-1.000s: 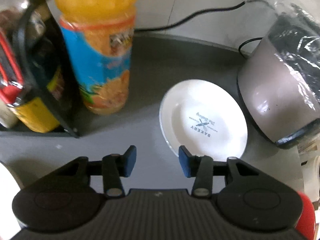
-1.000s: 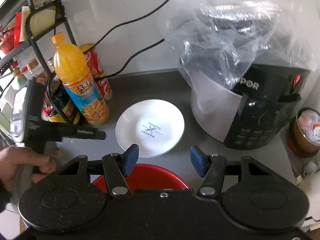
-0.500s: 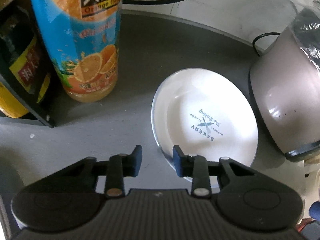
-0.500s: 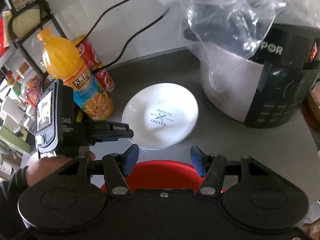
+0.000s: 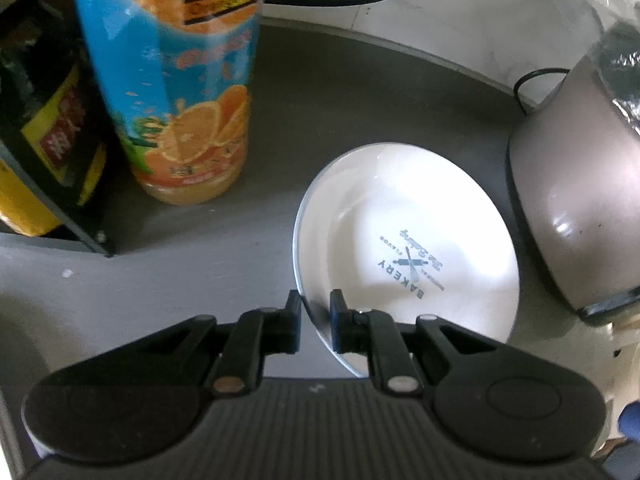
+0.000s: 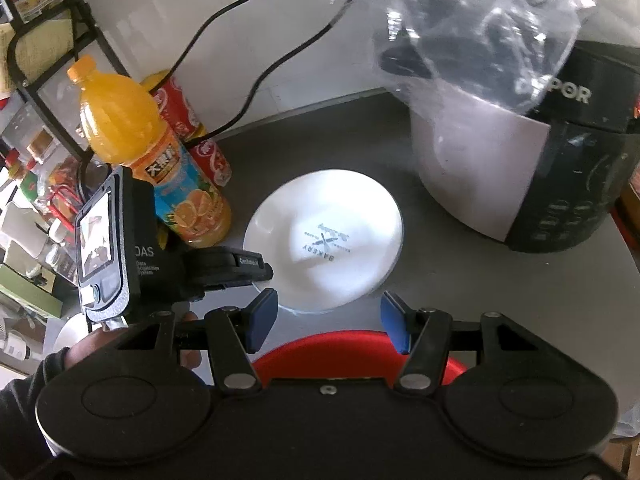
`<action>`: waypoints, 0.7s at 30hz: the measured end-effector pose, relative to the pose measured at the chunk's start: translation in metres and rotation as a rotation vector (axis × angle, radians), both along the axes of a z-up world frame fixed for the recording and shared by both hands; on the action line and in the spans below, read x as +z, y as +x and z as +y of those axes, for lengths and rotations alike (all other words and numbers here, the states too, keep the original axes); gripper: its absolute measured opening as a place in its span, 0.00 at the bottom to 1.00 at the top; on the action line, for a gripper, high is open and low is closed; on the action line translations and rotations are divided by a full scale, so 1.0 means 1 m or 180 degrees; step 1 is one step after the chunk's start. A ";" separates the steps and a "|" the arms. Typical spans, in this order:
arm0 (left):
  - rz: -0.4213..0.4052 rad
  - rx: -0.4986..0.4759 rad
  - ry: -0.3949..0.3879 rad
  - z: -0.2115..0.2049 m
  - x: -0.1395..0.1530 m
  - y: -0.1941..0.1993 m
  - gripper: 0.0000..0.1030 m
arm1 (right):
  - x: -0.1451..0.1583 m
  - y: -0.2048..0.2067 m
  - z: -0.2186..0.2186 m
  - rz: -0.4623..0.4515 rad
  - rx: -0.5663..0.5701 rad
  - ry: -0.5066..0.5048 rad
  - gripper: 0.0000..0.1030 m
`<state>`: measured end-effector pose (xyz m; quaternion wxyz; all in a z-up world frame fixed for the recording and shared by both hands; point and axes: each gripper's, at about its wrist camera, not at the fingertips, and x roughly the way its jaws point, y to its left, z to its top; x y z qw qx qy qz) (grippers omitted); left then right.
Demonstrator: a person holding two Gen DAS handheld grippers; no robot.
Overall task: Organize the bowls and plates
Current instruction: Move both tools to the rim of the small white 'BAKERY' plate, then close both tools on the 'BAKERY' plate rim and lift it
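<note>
Your left gripper (image 5: 315, 322) is closing its jaws over the near rim of the white bakery plate (image 5: 408, 248) (beside the rice cooker (image 5: 576, 216)) mid-counter (image 5: 340, 100). Your right gripper (image 6: 326, 322) hovers half-open, holding nothing.
</note>
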<state>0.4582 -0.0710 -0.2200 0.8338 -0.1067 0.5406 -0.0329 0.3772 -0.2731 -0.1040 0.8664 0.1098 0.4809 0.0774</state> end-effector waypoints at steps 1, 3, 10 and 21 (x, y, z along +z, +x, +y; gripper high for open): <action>0.0008 -0.0009 0.0009 0.002 0.000 0.000 0.12 | 0.001 0.000 0.002 -0.0004 0.0006 0.0002 0.55; 0.0028 -0.0042 0.0006 0.007 0.000 -0.003 0.12 | 0.002 0.001 0.008 0.0000 0.0022 0.0027 0.55; 0.0055 -0.0129 0.0066 0.025 0.002 -0.013 0.13 | 0.002 -0.001 0.032 0.0016 0.0084 0.0048 0.55; 0.0089 -0.0194 0.0287 0.057 0.003 -0.023 0.13 | -0.001 0.000 0.069 0.0027 0.0161 0.0062 0.55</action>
